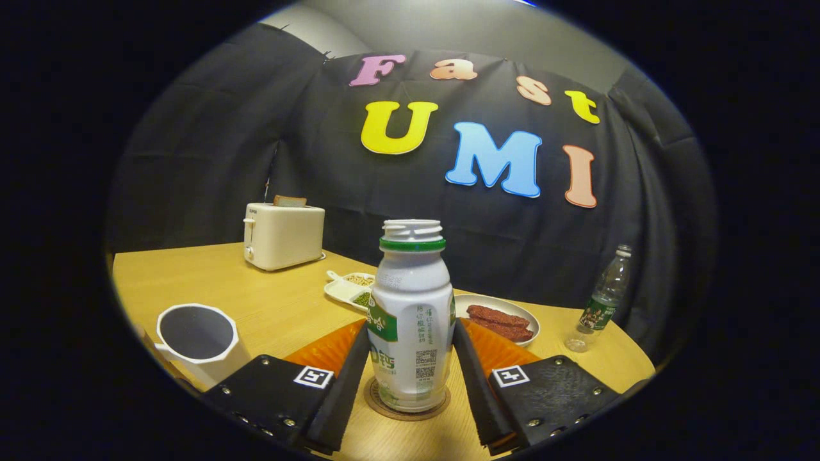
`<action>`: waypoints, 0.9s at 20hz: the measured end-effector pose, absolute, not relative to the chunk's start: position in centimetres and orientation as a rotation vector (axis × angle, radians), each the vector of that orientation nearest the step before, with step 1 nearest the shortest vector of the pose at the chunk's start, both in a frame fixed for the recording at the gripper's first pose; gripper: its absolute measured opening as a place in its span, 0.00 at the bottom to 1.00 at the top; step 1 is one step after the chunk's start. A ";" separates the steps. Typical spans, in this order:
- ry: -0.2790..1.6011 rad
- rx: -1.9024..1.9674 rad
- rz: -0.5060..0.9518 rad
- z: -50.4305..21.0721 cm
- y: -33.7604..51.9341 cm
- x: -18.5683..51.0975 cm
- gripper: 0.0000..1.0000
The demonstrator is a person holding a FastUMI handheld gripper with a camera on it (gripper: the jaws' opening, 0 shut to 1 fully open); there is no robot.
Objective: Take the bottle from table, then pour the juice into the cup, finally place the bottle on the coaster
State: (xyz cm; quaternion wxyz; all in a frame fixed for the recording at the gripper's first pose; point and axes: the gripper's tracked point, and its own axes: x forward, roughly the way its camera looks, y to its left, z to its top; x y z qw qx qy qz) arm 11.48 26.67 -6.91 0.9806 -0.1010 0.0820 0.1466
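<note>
Standing upright on coaster (406, 402), bottle (411, 320) between parted tongs (410, 378)

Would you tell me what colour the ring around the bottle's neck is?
Green, on the bottle, in the gripper view.

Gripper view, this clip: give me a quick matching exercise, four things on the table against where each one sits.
Things:
1. bottle
2. cup
3. toaster
4. plate

Places:
A. far side of the table, by the black cloth, a slice sticking up out of it
B. upright on the coaster, between the fingers of the gripper
C. beyond the fingers, just behind the bottle, holding reddish strips
D. beside the fingers, nearer than the toaster, open mouth up

Pairs: 1-B, 2-D, 3-A, 4-C
</note>
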 end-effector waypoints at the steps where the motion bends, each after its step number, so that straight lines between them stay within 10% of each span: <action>1: 0.163 -0.184 0.292 -6.7 26.5 11.5 0.75; 18: 0.143 -0.022 0.279 -6.4 25.4 10.5 0.90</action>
